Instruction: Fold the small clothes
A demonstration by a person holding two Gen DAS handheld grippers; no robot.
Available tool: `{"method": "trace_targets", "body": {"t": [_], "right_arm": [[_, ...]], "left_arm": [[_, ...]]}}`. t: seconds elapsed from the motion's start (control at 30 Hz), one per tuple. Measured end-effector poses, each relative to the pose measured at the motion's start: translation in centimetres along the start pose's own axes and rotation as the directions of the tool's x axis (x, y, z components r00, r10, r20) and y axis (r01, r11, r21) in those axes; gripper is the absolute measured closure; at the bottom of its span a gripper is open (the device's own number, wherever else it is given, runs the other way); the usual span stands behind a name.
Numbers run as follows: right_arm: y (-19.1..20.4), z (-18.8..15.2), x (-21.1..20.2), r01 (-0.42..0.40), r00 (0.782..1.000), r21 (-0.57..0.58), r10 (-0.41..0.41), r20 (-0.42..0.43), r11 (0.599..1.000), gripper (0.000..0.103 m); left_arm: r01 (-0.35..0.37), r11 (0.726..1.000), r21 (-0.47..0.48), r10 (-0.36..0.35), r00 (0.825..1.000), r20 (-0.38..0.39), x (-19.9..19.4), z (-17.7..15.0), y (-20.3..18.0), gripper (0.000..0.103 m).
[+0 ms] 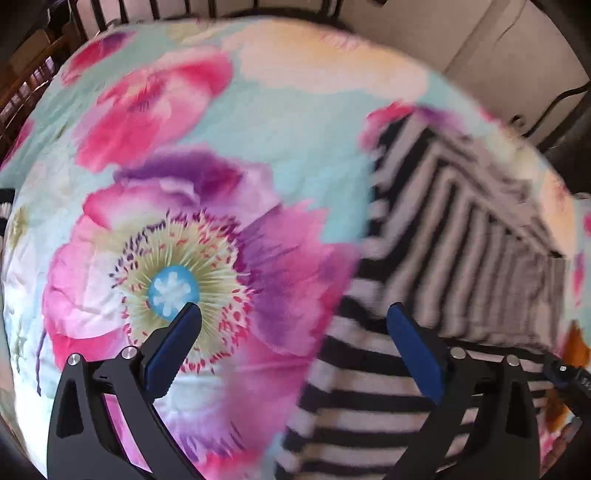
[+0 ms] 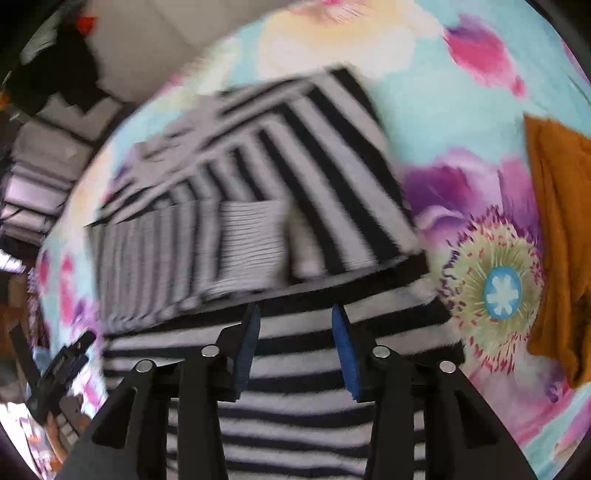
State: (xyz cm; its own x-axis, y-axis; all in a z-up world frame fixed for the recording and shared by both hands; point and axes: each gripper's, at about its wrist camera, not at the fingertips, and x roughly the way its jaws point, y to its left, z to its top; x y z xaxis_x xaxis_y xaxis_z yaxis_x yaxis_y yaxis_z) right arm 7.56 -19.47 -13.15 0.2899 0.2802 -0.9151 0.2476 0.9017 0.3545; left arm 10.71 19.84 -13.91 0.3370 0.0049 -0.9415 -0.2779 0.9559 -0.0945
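A black-and-white striped garment [image 2: 303, 206] lies on a floral bedsheet [image 1: 229, 122], with one part folded over so that its stripes run slantwise, and a ribbed grey cuff [image 2: 255, 243] on top. In the left wrist view the garment [image 1: 461, 240] fills the right side. My left gripper [image 1: 293, 312] stands wide open above the garment's left edge, its left finger over a pink flower and its right finger over the stripes. My right gripper [image 2: 295, 314] hovers over the garment's near striped part, jaws partly apart; the stripes run on flat between the pads and nothing is gripped.
An orange cloth [image 2: 557, 240] lies on the sheet to the right of the garment. Dark bed rails [image 1: 110, 18] stand along the far side. A beige wall with a cable [image 1: 517, 74] lies beyond the bed's right edge. Both views are motion-blurred.
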Motion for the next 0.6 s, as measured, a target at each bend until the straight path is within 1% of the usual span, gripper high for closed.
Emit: {"method": "trace_targets", "body": {"t": [0.03,0.07,0.1,0.13,0.17,0.2,0.23,0.27,0.33,0.4,0.47,0.53,0.6], "right_arm": [[0.5,-0.5,-0.4,-0.003,1.0,-0.03,0.003,0.001,1.0,0.052],[0.9,-1.0,-0.6,0.003,1.0,-0.057,-0.004,-0.004,0.998,0.048],[1.2,-1.8,-0.6,0.026,0.999,-0.092,-0.027,-0.019,0.995,0.043],[1.2,-2.5,-0.4,0.045,0.998,-0.112,-0.048,-0.03,0.993,0.043],[1.0,-3.5,-0.2,0.066,0.996,-0.126,-0.073,-0.047,0.99,0.043],[0.7,-4.3,0.0,0.07,0.995,-0.123,-0.078,-0.063,0.99,0.043],[0.5,-5.0,0.1,0.069,0.994,-0.118,-0.078,-0.076,0.991,0.043],[0.0,-6.1,0.3,0.068,0.992,-0.114,-0.079,-0.099,0.991,0.043],[-0.5,-7.6,0.5,0.082,0.988,-0.132,-0.098,-0.116,0.988,0.043],[-0.7,-9.1,0.4,0.107,0.985,-0.169,-0.128,-0.117,0.98,0.043],[-1.0,-10.3,-0.5,0.124,0.985,-0.192,-0.144,-0.095,0.973,0.043],[-2.0,-11.2,-2.3,0.095,0.991,-0.167,-0.109,-0.077,0.981,0.043],[-3.3,-11.5,-4.1,0.061,0.996,-0.123,-0.069,-0.059,0.99,0.043]], "left_arm": [[0.024,0.999,0.028,-0.025,1.0,0.009,-1.1,-0.4,-0.6,0.005],[0.027,0.999,0.047,-0.027,1.0,0.004,-1.6,-0.8,-0.8,0.005],[0.022,0.997,0.076,-0.02,1.0,-0.018,-1.9,-1.5,-1.3,0.005],[0.009,0.994,0.104,-0.003,0.998,-0.061,-1.8,-3.2,-1.4,0.005],[-0.002,0.993,0.122,0.014,0.995,-0.097,-1.5,-4.2,-1.9,0.005],[-0.013,0.99,0.139,0.032,0.99,-0.134,-1.0,-5.2,-2.3,0.005],[-0.037,0.984,0.172,0.068,0.982,-0.179,-0.1,-6.6,-2.6,0.005],[-0.073,0.975,0.21,0.117,0.971,-0.207,0.6,-8.0,-2.9,0.005],[-0.122,0.96,0.251,0.175,0.964,-0.2,1.0,-10.1,-3.1,0.004],[-0.121,0.967,0.223,0.165,0.968,-0.191,0.3,-11.3,-2.7,0.004],[-0.084,0.984,0.158,0.119,0.966,-0.23,-0.7,-12.3,-1.7,0.004],[-0.028,0.995,0.093,0.053,0.96,-0.277,-1.6,-13.5,-0.8,0.005],[0.035,0.998,0.058,-0.015,0.95,-0.312,-2.3,-14.5,-0.5,0.005]]}}
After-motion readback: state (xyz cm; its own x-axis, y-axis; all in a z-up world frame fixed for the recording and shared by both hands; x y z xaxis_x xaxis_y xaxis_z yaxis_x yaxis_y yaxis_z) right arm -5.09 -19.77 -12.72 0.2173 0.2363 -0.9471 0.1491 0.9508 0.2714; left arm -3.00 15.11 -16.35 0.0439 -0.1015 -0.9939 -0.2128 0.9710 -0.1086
